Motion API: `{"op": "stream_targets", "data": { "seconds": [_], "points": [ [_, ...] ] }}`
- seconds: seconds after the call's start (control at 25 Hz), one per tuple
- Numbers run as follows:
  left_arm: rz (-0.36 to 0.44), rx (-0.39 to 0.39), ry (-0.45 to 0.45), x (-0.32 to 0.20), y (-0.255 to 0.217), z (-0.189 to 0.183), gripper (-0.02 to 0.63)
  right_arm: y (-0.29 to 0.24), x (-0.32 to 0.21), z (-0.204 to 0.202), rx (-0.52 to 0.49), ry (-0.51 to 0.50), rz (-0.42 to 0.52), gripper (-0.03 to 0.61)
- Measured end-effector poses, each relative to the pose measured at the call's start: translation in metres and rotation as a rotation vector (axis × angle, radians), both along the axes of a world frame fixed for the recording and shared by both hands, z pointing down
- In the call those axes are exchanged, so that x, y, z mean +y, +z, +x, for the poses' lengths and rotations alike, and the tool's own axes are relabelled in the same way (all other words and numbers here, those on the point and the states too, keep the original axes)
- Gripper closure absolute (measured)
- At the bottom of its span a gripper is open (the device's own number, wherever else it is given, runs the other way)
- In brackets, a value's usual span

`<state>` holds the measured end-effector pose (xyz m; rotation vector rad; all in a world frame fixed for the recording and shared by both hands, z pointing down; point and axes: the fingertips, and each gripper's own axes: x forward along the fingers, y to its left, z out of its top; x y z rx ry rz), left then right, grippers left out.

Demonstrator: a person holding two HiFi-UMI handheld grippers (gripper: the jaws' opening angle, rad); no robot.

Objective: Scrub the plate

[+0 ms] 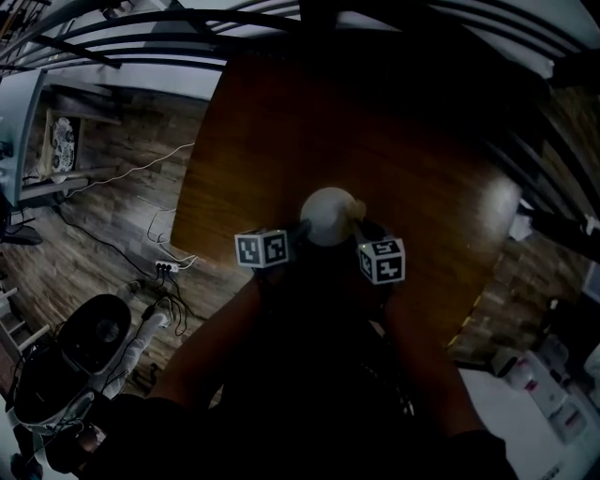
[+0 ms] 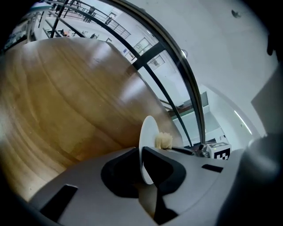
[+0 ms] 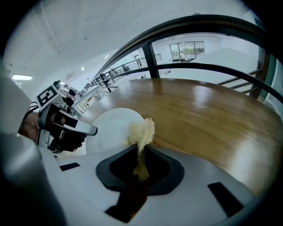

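A white plate (image 1: 326, 216) is held on edge above the brown wooden table (image 1: 375, 131). In the left gripper view the plate (image 2: 148, 132) stands edge-on between the jaws of my left gripper (image 2: 142, 152), which is shut on its rim. My right gripper (image 3: 140, 152) is shut on a pale yellow fibrous scrubber (image 3: 142, 131), whose tip rests against the face of the plate (image 3: 110, 128). In the head view the scrubber (image 1: 355, 207) shows at the plate's right edge, with my left gripper (image 1: 302, 232) and my right gripper (image 1: 364, 230) just below the plate.
The table's left edge drops to a plank floor with cables, a power strip (image 1: 167, 267) and a black-and-white appliance (image 1: 89, 337). Dark curved railings (image 1: 281, 23) run along the far side of the table. White items (image 1: 544, 389) lie at lower right.
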<state>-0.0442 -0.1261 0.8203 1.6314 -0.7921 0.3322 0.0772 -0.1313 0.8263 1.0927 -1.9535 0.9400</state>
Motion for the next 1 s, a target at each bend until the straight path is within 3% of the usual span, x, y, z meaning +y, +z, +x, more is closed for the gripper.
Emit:
{"op": "stream_targets", "data": {
  "seconds": [0.32, 0.6, 0.8, 1.0],
  "points": [
    [-0.012, 0.146, -0.039, 0.003, -0.017, 0.007, 0.594, -0.003, -0.003, 0.000, 0.002, 0.004, -0.001, 0.522],
    [0.013, 0.172, -0.030, 0.008, -0.028, 0.012, 0.594, -0.023, -0.005, -0.001, -0.001, -0.016, 0.035, 0.522],
    [0.068, 0.172, 0.017, 0.006, -0.049, 0.026, 0.594, -0.056, -0.023, -0.010, 0.000, -0.068, 0.121, 0.522],
    [0.124, 0.105, 0.070, 0.000, -0.062, 0.027, 0.594, -0.101, -0.033, -0.034, -0.013, -0.142, 0.195, 0.522]
  ]
}}
